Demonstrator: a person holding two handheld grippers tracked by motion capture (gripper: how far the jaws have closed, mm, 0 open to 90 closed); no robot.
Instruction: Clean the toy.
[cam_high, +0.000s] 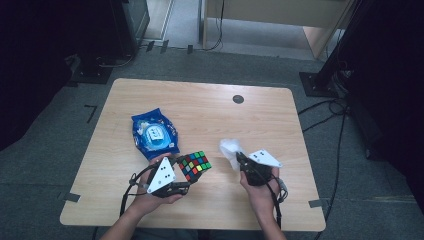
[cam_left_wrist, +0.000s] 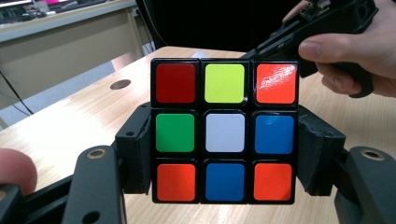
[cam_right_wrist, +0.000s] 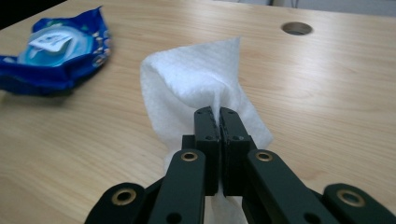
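The cube (cam_high: 194, 166) is held up just above the worktop (cam_high: 210, 120) in the left hand-held gripper (cam_high: 181, 172), near the front edge and just right of the blue wipe packet (cam_high: 154, 134). In the left gripper view the cube (cam_left_wrist: 224, 131) is seen clamped from both sides, the jaws spread wide around its middle layer, its face of red, yellow, orange, green, white and blue squares turned to the camera. On the other side, a white wipe (cam_high: 229, 148) is pinched in the right hand-held gripper (cam_high: 242, 161); in the right gripper view the jaws are shown pressed fully together on a fold of the wipe (cam_right_wrist: 196, 79), the rest of it billowing above the tips.

The step in hand is judged to be the approach: the wipe is being brought towards the cube for a clean. What is called for next is a short carry leftward, so that the loose cloth, not the hard jaw tips, is laid against a face of the cube. The cube must be kept steady, and the pinch on the wipe kept tight, or the cloth may be dragged free on the first stroke.
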